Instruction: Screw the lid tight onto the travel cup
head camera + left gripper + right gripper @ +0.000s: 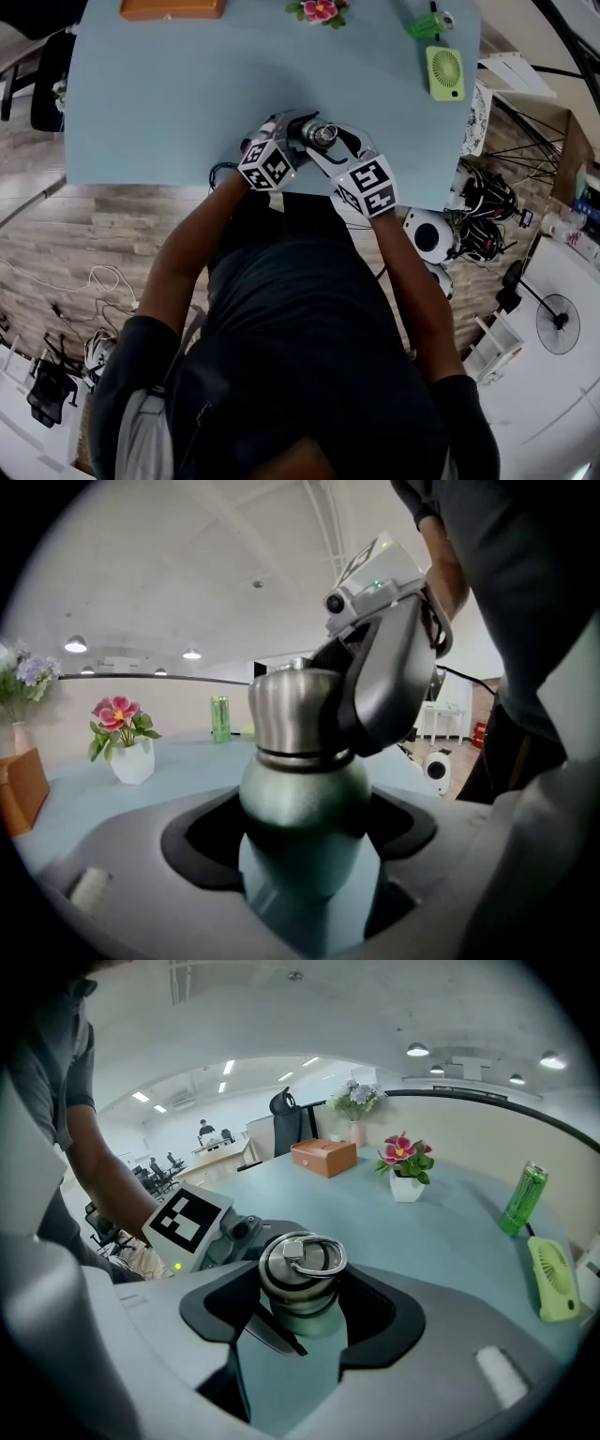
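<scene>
Between the jaws of the left gripper (302, 841) sits the dark green body of the travel cup (300, 799), pinched just under its shoulder. Directly above that grip, the right gripper (302, 1290) has its jaws closed around the steel lid (302, 1269) from the opposite side. Both tools meet at the near edge of the pale blue table (187, 94); whether the cup's base rests on it is hidden. The step in hand looks like the tightening turn. To do it well, the left gripper should hold the body dead still as an anchor while the right rolls about the cup's own axis, pressing lightly down so the thread stays engaged and the pads do not skid on smooth metal. Keeping the two grips in line should avoid cross-threading. The cup stands upright, long axis vertical and crossing the left jaws squarely. Its lid end points up towards the right gripper's camera, carry ring (315, 1252) lying flat on top.
</scene>
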The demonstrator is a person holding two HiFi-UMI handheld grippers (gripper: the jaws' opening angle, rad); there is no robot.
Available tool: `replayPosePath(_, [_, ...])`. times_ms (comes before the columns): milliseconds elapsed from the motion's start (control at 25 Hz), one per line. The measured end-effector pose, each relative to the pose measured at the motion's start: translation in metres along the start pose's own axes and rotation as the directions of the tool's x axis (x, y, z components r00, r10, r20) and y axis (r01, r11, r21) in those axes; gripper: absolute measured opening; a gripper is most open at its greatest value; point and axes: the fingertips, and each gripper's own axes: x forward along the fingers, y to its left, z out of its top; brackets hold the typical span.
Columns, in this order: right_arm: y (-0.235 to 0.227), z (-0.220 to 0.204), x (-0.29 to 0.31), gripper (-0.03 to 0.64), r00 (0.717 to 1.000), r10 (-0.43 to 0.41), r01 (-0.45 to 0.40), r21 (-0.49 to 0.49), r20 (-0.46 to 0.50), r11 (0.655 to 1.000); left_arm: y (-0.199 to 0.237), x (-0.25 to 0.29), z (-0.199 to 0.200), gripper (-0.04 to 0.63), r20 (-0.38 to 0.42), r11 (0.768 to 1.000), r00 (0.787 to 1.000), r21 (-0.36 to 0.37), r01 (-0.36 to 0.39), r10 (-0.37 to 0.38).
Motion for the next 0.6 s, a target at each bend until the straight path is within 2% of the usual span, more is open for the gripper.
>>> replayPosePath(280, [0.0,-0.001,0.0,0.261,0.999,-0.012,0.01,-0.056,-0.047,0.998,0.0,0.0,0.0,0.414,0.012,1.0,1.0,-0.001,0.0,0.0])
replayPosePath(360, [0.001,0.001,-0.004,0.264,0.998,-0.015,0.008,-0.11,-0.063,0.994,0.0,0.0,0.0,0.414,0.012,1.0,1.0,-0.003,0.003,-0.003])
replayPosePath(440, [0.002,0.004,-0.01,0.265,0.997,-0.017,0.0,-0.212,-0.077,0.977,0.0,0.001,0.0,0.414,0.012,1.0,1.0,-0.003,0.006,-0.006])
replayPosePath(520, [0.005,0.003,-0.019,0.265,0.993,-0.01,-0.033,-0.372,-0.114,0.928,0.0,0.001,0.001,0.414,0.012,1.0,1.0,-0.003,0.008,-0.008])
replayPosePath(560, [0.007,0.003,-0.024,0.265,0.989,-0.004,-0.066,-0.475,-0.145,0.878,0.0,0.002,0.001,0.414,0.012,1.0,1.0,-0.003,0.008,-0.008])
replayPosePath(600, [0.01,0.004,-0.028,0.265,0.983,0.003,-0.111,-0.581,-0.183,0.806,0.0,0.002,0.001,0.414,0.012,1.0,1.0,-0.003,0.008,-0.008])
